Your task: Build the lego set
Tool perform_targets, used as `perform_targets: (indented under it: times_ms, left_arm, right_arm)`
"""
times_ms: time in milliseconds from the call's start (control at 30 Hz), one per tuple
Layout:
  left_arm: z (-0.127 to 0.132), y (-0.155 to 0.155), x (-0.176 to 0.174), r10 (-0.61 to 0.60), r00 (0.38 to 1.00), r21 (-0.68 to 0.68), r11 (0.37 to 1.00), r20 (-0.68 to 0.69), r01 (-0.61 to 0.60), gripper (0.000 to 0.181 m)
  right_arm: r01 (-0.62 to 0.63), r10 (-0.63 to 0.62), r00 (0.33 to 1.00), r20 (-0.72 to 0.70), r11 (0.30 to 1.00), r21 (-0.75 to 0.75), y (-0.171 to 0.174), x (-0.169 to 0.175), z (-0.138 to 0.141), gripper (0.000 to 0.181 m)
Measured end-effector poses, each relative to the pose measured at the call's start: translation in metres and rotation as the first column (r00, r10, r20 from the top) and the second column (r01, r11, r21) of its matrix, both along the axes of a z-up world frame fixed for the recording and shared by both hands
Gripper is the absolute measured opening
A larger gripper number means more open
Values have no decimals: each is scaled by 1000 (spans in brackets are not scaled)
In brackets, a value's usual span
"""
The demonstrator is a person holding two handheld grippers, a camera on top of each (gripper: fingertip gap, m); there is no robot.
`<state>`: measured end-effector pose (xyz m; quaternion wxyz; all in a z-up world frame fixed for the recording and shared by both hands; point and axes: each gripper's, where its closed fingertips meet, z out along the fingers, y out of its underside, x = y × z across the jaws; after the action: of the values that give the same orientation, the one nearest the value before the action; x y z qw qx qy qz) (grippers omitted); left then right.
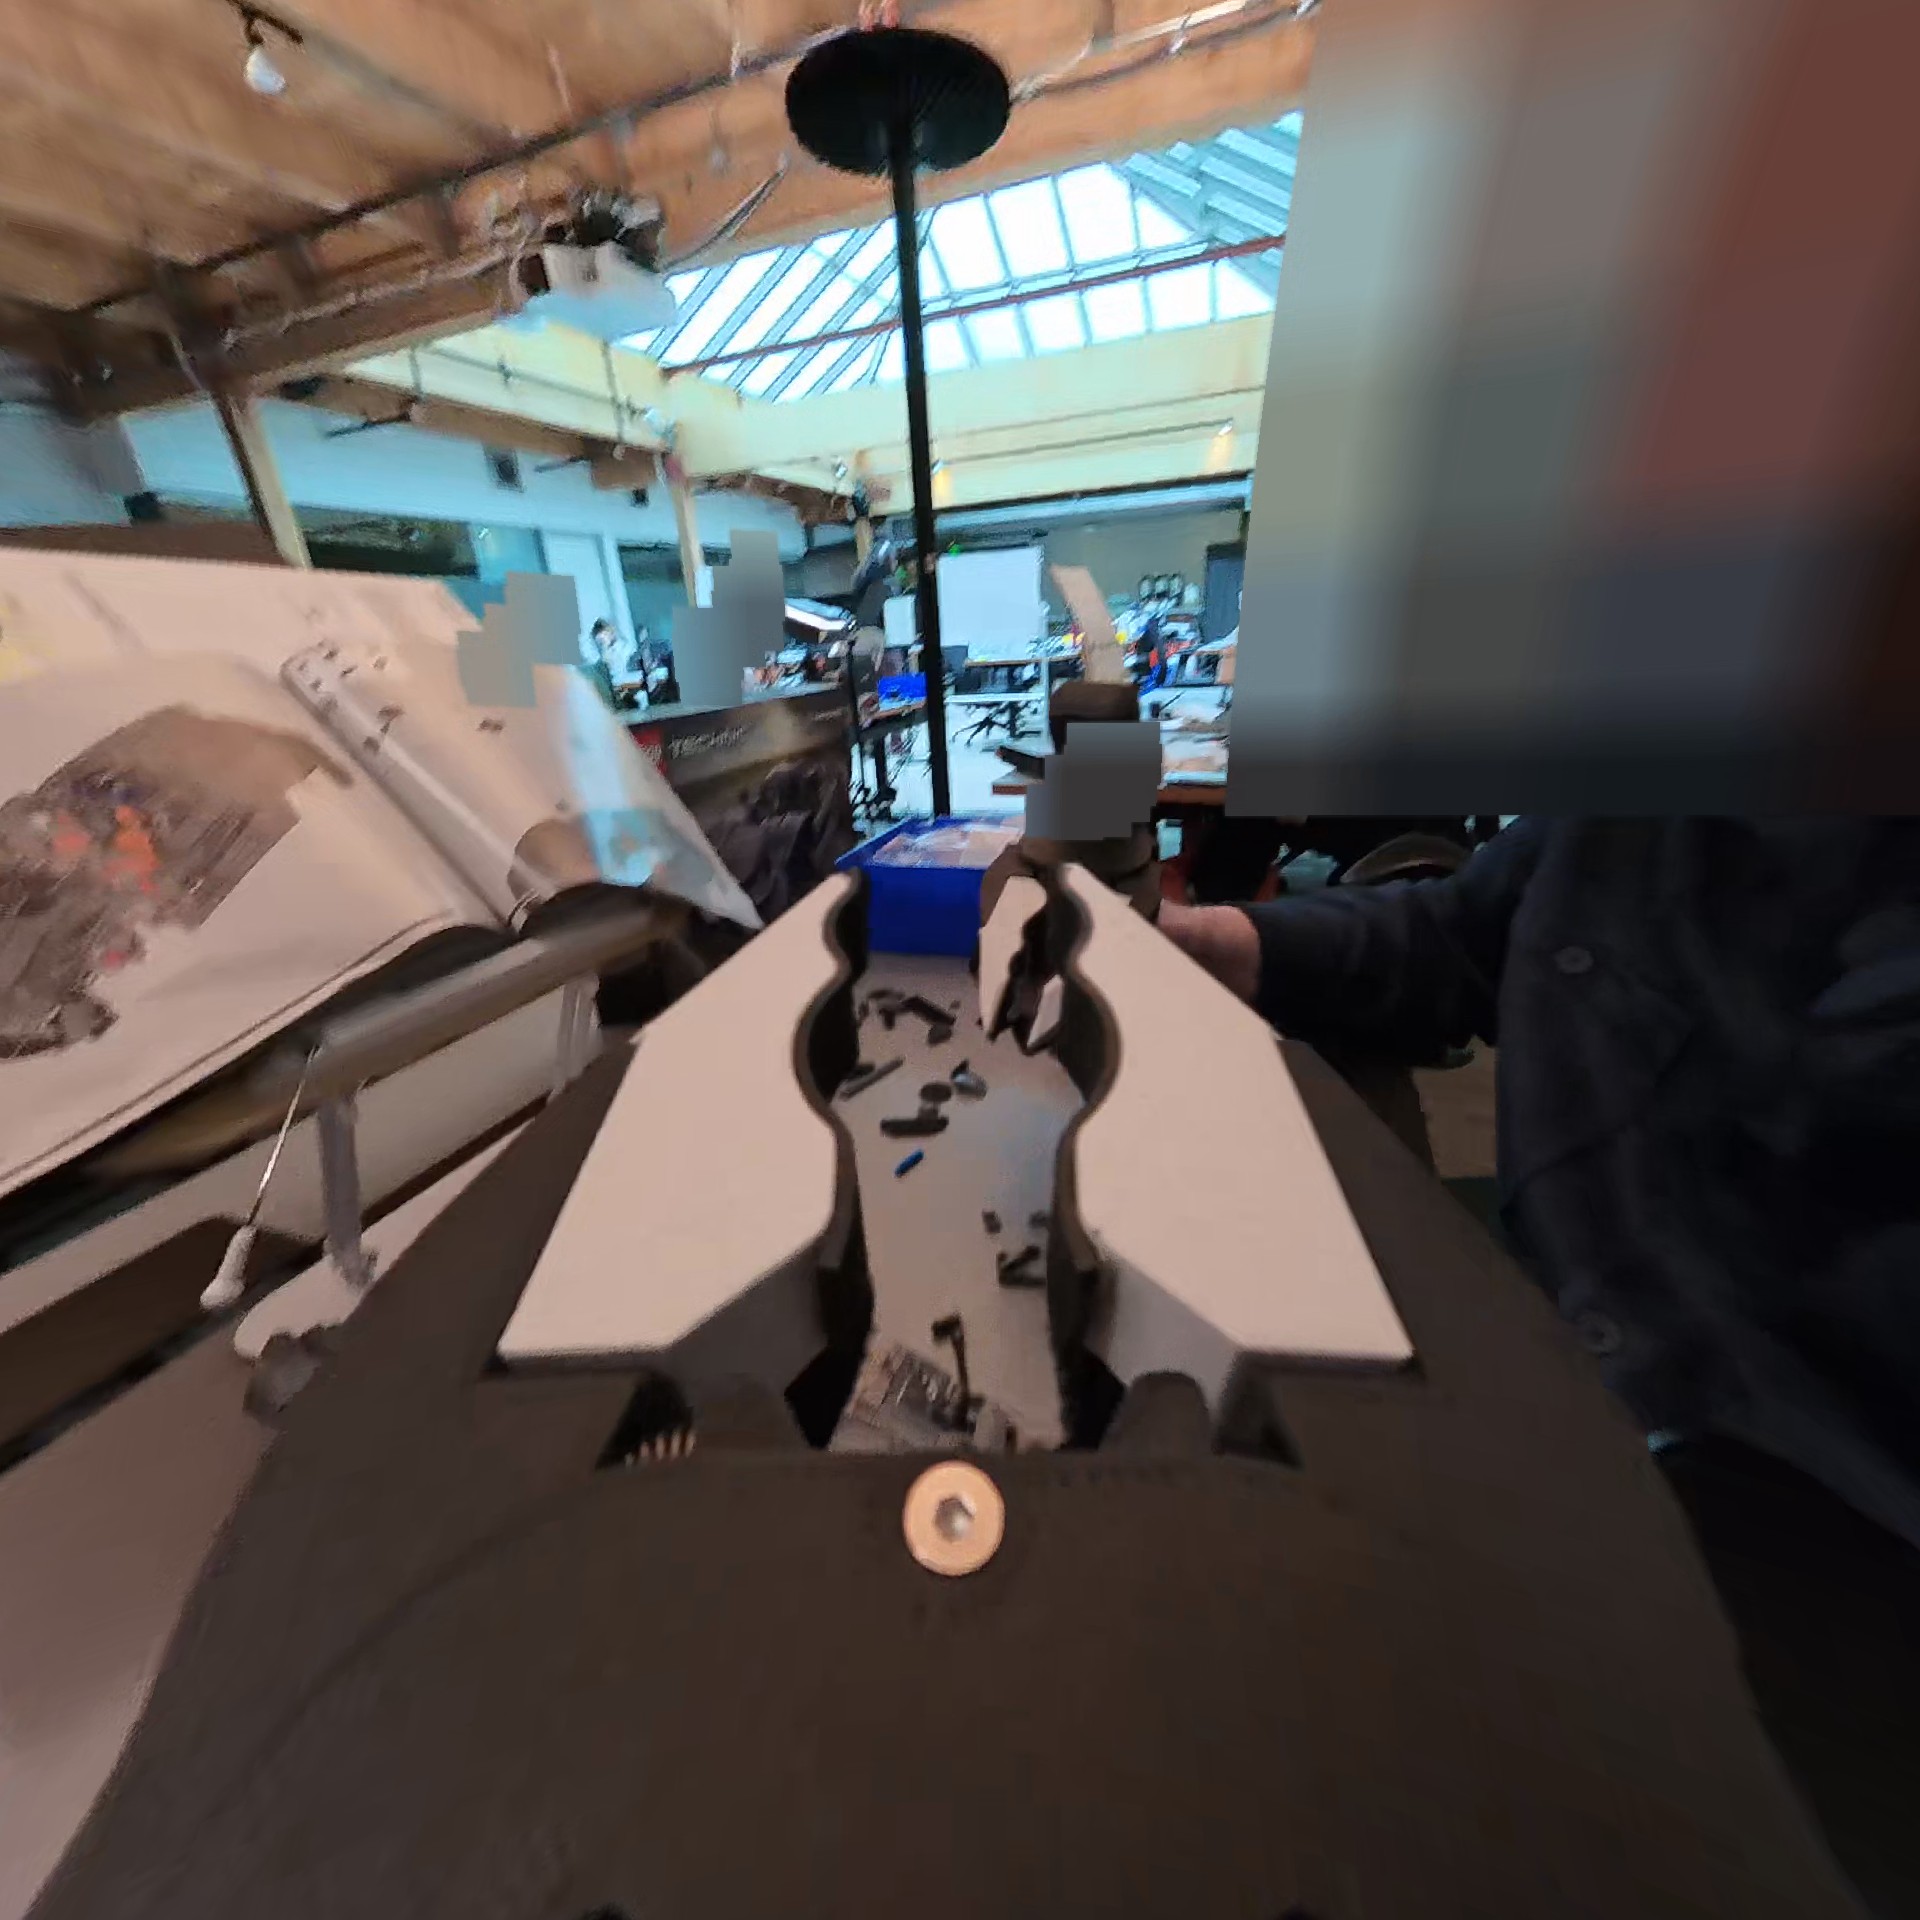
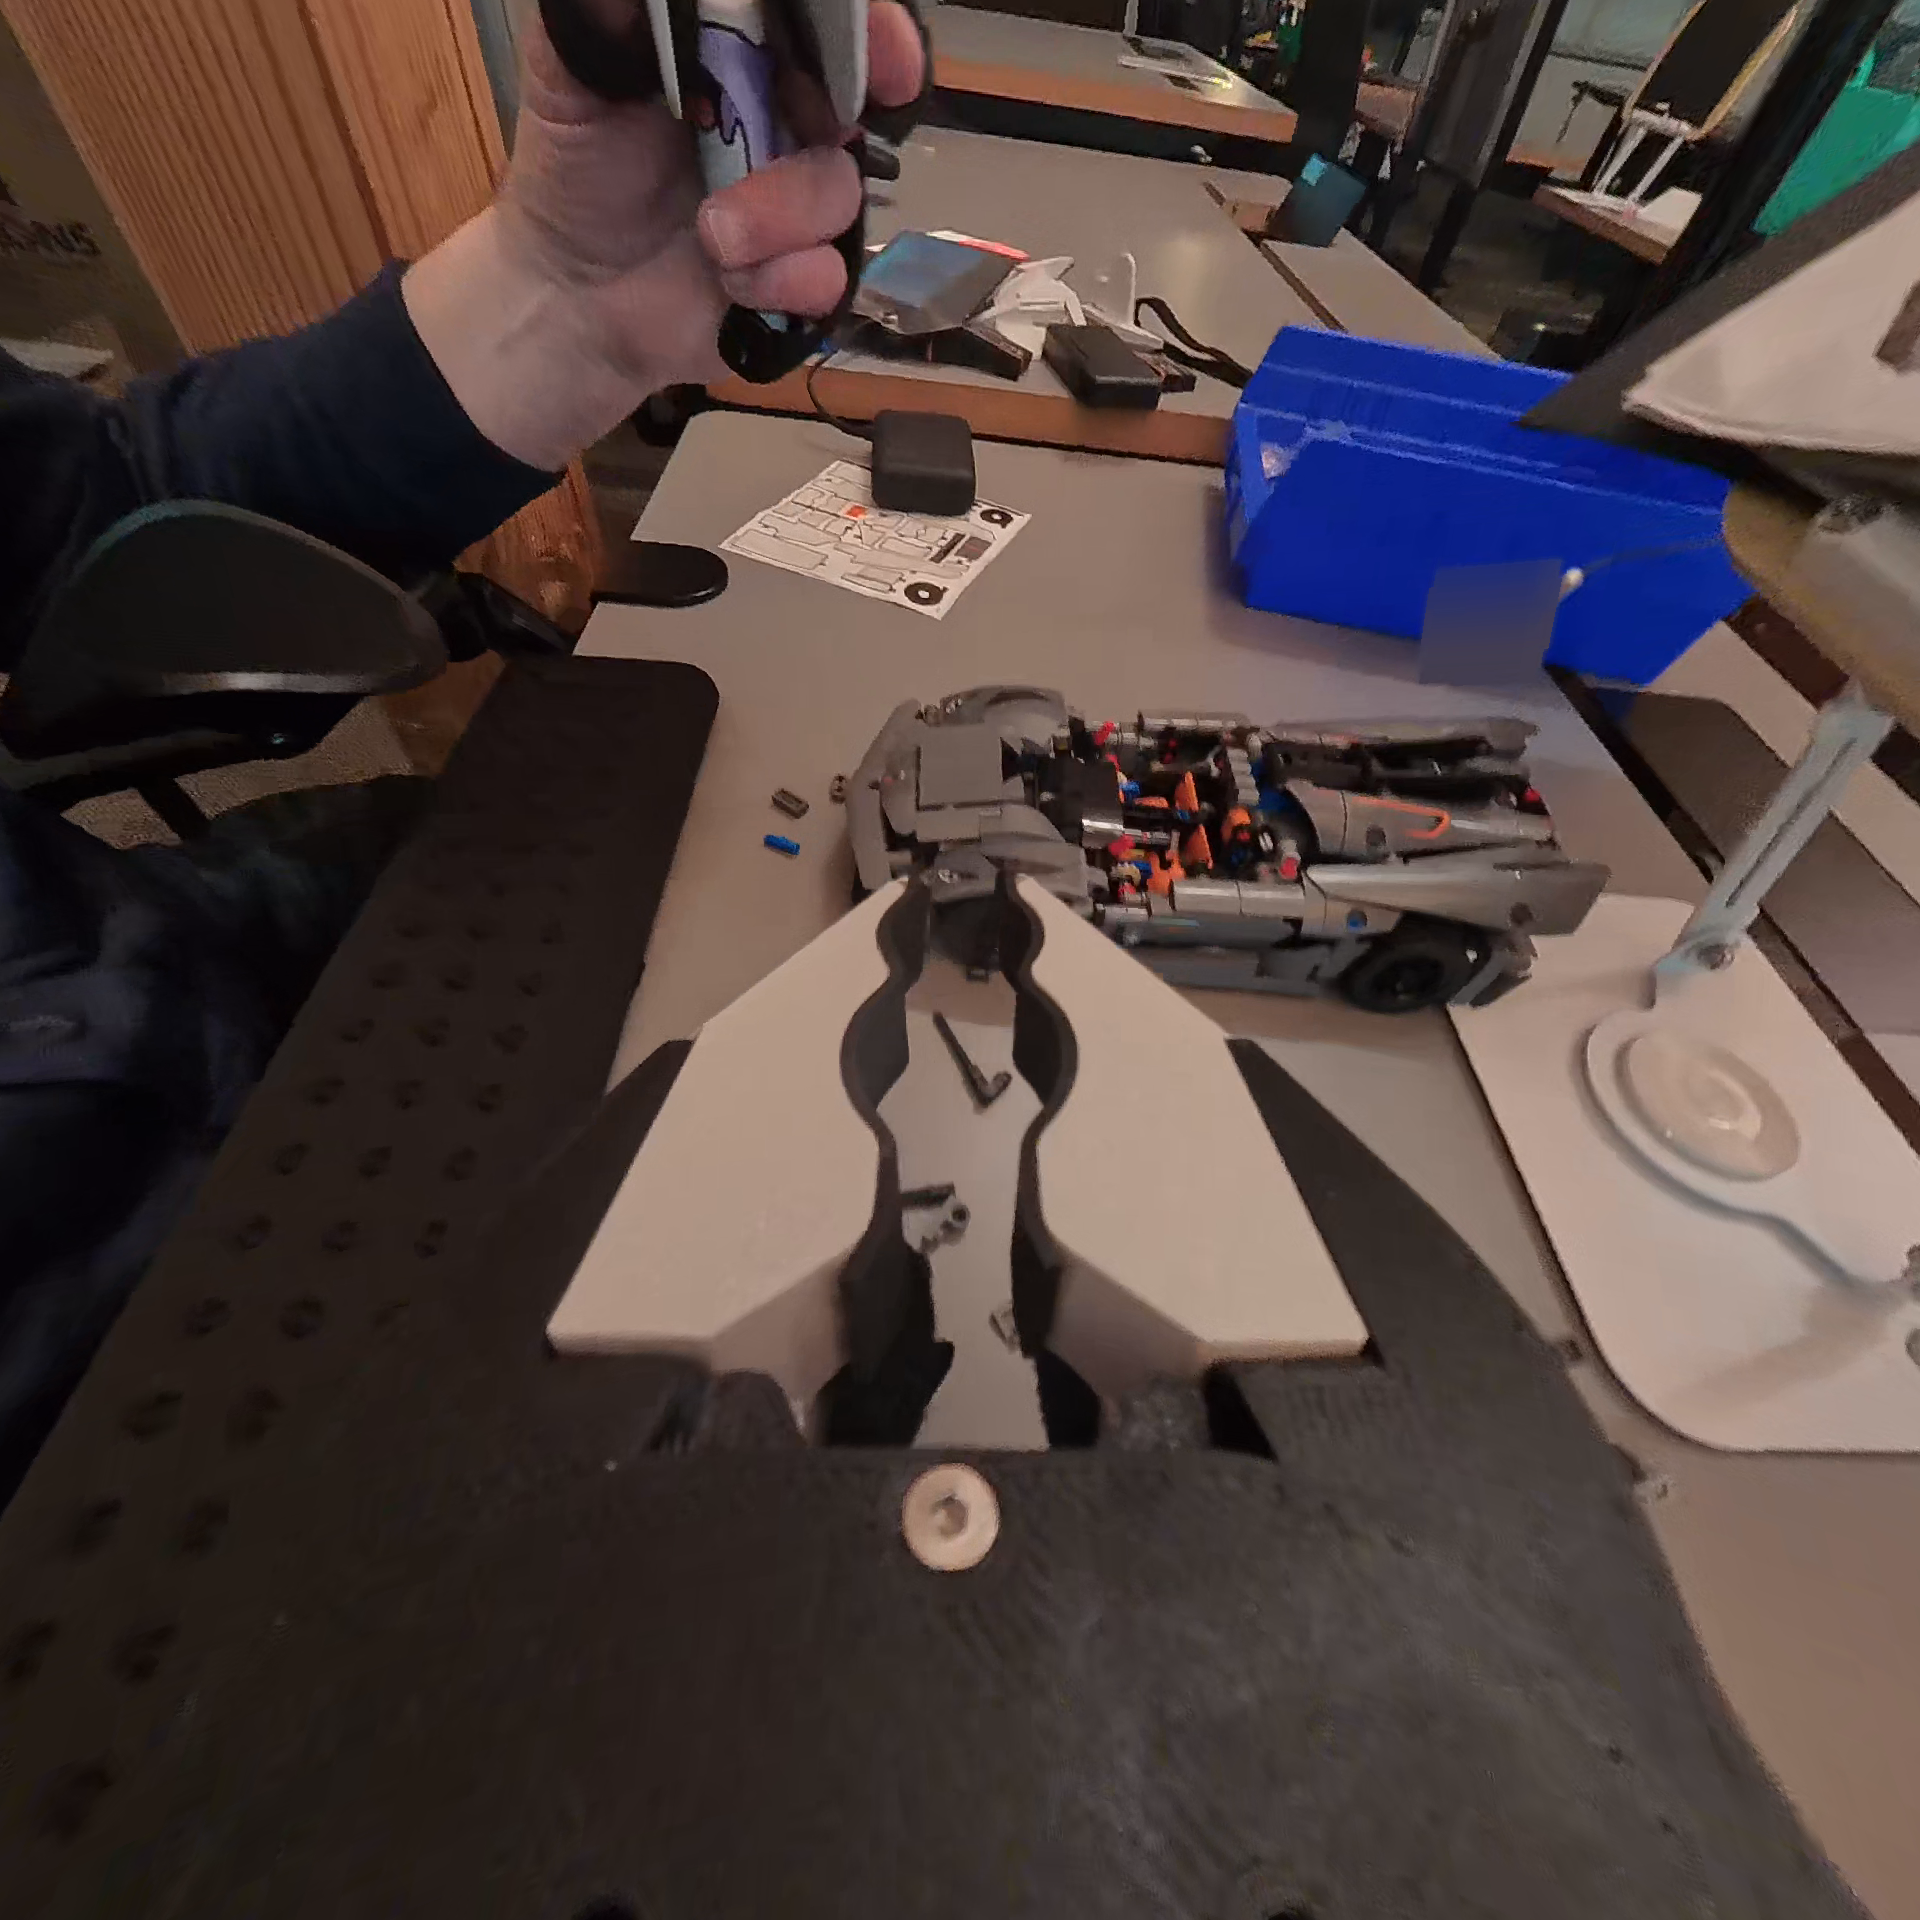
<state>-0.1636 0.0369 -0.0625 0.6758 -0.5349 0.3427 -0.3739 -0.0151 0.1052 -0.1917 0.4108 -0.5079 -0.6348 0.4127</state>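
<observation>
A grey lego car (image 2: pixel 1299 831) with orange and blue inner parts lies on the grey table (image 2: pixel 1039 644). My right gripper (image 2: pixel 964 883) hovers low at the car's front wheel arch. Its fingertips stand slightly apart and I see nothing gripped between them. A black axle (image 2: pixel 961 1060) lies on the table below its fingers. My left gripper (image 1: pixel 961 883) is raised with its jaws wide open and empty. A hand holds it at the upper left of the right wrist view (image 2: pixel 748 104). The right gripper also shows in the left wrist view (image 1: pixel 1023 956), just beside my right finger.
Loose dark pieces (image 1: pixel 914 1101) are scattered on the table. A blue pin (image 2: pixel 781 845) and a small dark piece (image 2: pixel 791 801) lie left of the car. A blue bin (image 2: pixel 1403 499), a sticker sheet (image 2: pixel 883 540), a black perforated mat (image 2: pixel 468 987) and an open instruction book (image 1: pixel 260 779) on a stand surround the work area. There is about 20 centimeters between the tips of the two grippers. The black axle (image 2: pixel 961 1060) is about 15 centimeters from my right fingertips. It turns up in the left wrist view (image 1: pixel 963 1352) as well. My right tips are roughly 20 centimeters from the grey lego car (image 2: pixel 1299 831).
</observation>
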Motion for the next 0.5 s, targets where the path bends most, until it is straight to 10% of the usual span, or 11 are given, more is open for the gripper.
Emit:
perform_targets:
  times_ms: [200,500]
  left_arm:
    - [25,-4,24,-48,998,25,999,36,47,100]
    - [19,4,35,-127,986,47,990,-104,132,20]
  right_arm:
    - [-30,31,999,-24,999,42,-18,-23,22,9]
    - [-25,26,1000,-6,997,73,-17,-54,28,8]
